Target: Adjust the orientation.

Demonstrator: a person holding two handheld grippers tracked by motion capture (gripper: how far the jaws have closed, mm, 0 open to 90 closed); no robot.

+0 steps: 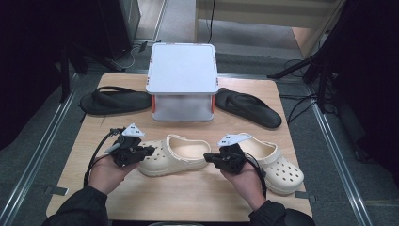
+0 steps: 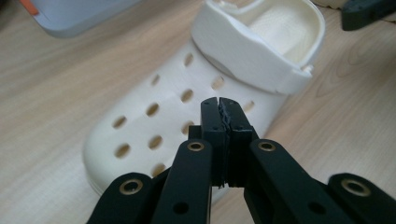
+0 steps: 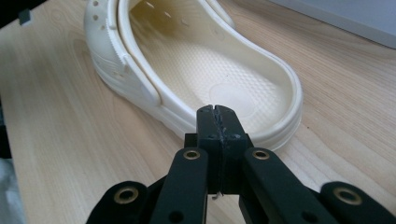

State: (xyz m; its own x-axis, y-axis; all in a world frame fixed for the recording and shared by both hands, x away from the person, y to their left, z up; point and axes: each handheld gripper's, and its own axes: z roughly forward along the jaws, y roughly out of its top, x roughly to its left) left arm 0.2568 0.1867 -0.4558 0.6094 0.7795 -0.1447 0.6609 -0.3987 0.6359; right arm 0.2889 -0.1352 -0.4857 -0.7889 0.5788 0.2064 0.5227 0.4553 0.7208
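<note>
On the wooden table (image 1: 188, 197), two cream clogs are lying side by side. The left gripper (image 1: 149, 150) is sitting at the toe end of the left clog (image 1: 176, 155), and the right gripper (image 1: 208, 157) is sitting at that same clog's heel end, so the clog is lying between the two tools. Both pairs of jaws are standing fully closed, pad against pad, with nothing between them.

The high view is showing the full layout. The right clog (image 1: 277, 165) is lying just beyond the right hand (image 1: 244, 181), toe pointing toward the table's right front corner. A white box (image 1: 182, 70) with orange clips is standing at the far middle. One black flip-flop (image 1: 115, 100) is lying to the left of the box and a second black flip-flop (image 1: 249, 108) to its right.

The left gripper view is showing detail that the high view is missing: the closed left gripper (image 2: 219, 105) is hovering over the perforated toe of the left clog (image 2: 154, 126), with the heel strap folded forward across the opening.

The right gripper view is showing the closed right gripper (image 3: 217, 114) at the heel rim of the left clog (image 3: 205, 70), looking along the textured footbed.

Open tabletop is lying along the near edge, in front of both clogs. The far edge is being taken up by the box and flip-flops.
</note>
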